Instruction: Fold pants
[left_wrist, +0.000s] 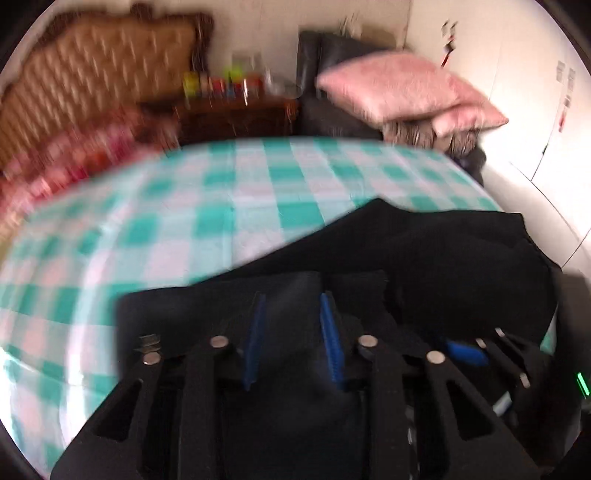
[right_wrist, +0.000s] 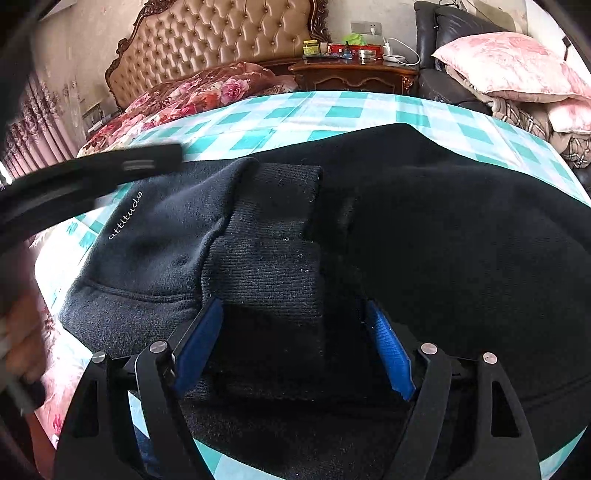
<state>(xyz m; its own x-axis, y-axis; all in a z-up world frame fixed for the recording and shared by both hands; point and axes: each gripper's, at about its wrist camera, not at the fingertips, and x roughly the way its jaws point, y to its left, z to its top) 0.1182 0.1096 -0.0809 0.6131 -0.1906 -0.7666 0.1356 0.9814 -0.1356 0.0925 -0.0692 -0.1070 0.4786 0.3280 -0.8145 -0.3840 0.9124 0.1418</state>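
Lying on the checked sheet (right_wrist: 332, 110): one pair of dark pants (right_wrist: 443, 229). Right gripper (right_wrist: 295, 343) fingers wide, straddling the ribbed cuff (right_wrist: 266, 258). Left gripper (left_wrist: 291, 332) narrower, cloth between; grip unclear. Two pink pillows (left_wrist: 399, 88) behind.

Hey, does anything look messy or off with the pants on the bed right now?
Mostly no. The dark pants lie on the checked sheet, but the ribbed cuff sits bunched over the leg instead of flat. Nothing looks spilled or damaged.
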